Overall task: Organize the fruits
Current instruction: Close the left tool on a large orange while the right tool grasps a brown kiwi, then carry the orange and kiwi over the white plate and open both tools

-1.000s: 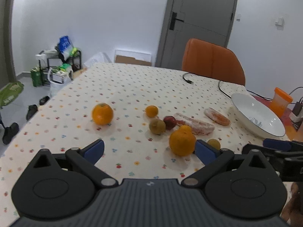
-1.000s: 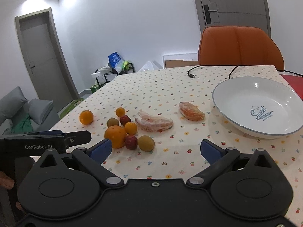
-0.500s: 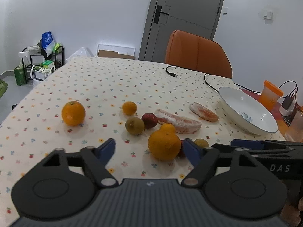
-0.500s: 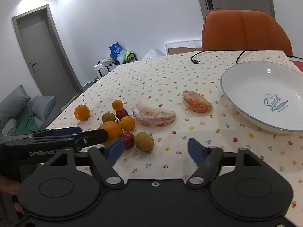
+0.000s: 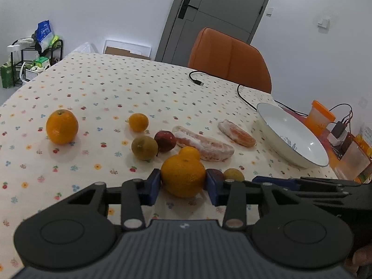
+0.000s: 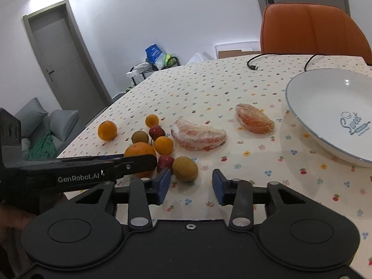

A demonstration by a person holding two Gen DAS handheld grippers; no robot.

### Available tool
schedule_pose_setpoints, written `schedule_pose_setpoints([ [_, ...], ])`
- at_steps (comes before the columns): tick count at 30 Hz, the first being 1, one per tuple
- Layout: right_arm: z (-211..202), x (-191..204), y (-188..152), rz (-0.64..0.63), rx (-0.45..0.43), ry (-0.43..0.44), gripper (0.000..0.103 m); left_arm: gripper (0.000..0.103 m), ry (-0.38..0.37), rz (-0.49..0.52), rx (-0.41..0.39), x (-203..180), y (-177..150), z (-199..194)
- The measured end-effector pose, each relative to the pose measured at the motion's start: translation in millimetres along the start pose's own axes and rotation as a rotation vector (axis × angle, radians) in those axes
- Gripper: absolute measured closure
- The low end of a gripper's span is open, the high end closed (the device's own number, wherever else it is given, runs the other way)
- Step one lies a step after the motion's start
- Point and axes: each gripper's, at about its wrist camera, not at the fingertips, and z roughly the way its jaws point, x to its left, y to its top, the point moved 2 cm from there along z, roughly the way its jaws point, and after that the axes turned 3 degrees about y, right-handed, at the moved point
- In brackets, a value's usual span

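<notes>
Fruit lies on a flower-print tablecloth. My left gripper is shut on a large orange, both blue pads touching its sides; from the right wrist view its finger crosses that orange. Behind it lie a small orange, a red fruit, a brownish-green fruit, a mandarin and another orange. Two peeled citrus segments lie toward the white plate. My right gripper is open with nothing between its fingers, just short of a yellow-green fruit.
An orange chair stands at the table's far side. A black cable runs across the cloth near the plate. An orange-lidded cup and a clear container sit past the plate at the right edge.
Both grippers came forward and lower toward the fruit cluster. The left gripper's fingers closed onto the large orange. The right gripper's fingers narrowed but hold nothing.
</notes>
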Motion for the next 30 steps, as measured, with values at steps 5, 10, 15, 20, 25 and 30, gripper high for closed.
schedule_pose_setpoints([
  [5,4,2,1,-0.009,0.002,0.005,0.067,0.063,0.007,0.009,-0.005,3,-1,-5],
  [10,9,3,2,-0.013,0.007,0.006,0.067,0.063,0.014,0.01,-0.014,6,-2,-11],
  [15,13,5,4,-0.025,0.007,0.004,0.067,0.063,0.026,0.008,-0.026,11,-1,-19],
  [20,17,6,4,-0.035,0.009,0.011,0.078,0.063,0.048,0.007,-0.036,13,-1,-25],
  [25,8,5,3,-0.038,-0.008,0.016,0.079,0.063,0.062,0.008,-0.046,11,-1,-29],
  [30,-8,0,4,-0.034,-0.029,-0.009,0.079,0.063,0.049,0.017,-0.053,2,0,-29],
])
